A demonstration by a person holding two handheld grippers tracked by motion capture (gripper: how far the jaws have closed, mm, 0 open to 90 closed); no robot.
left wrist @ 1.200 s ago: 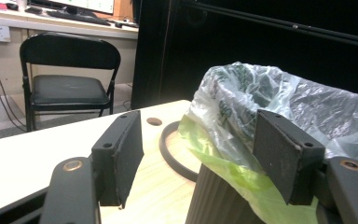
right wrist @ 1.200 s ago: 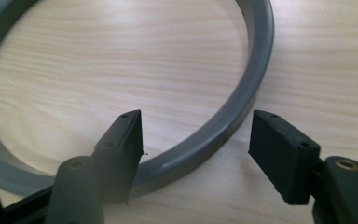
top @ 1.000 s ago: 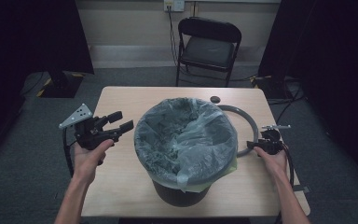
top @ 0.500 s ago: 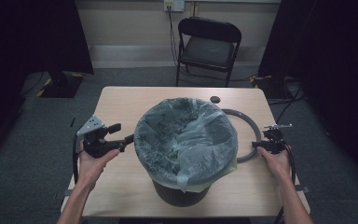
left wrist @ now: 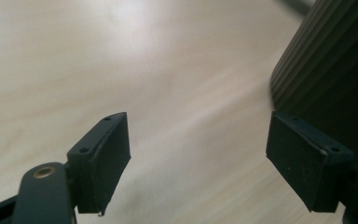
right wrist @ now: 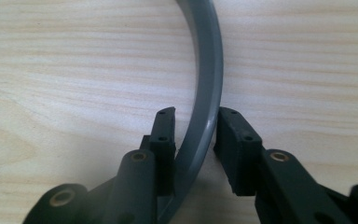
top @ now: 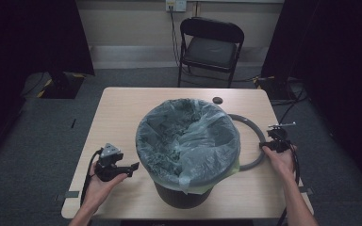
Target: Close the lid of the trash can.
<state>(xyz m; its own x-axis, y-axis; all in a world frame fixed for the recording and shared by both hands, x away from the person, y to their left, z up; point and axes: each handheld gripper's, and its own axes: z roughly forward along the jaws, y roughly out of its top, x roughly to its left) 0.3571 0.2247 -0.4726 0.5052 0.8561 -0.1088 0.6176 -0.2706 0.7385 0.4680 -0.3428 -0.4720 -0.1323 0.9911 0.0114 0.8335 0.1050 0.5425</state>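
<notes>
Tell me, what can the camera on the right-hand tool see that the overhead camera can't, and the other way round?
The right gripper view shows the right gripper close up: its jaws, which have just been closing, straddle the grey ring, seemingly touching it. The high view shows the dark bin with its plastic liner, the left gripper beside it, both of the person's hands, and a folding chair behind. Both show the ring lying on the wooden table.

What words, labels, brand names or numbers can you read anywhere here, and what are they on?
None can be read. The bin, its plastic liner, the grey ring, the table and the folding chair carry no visible lettering. The wall socket is too small to show any marking.
</notes>
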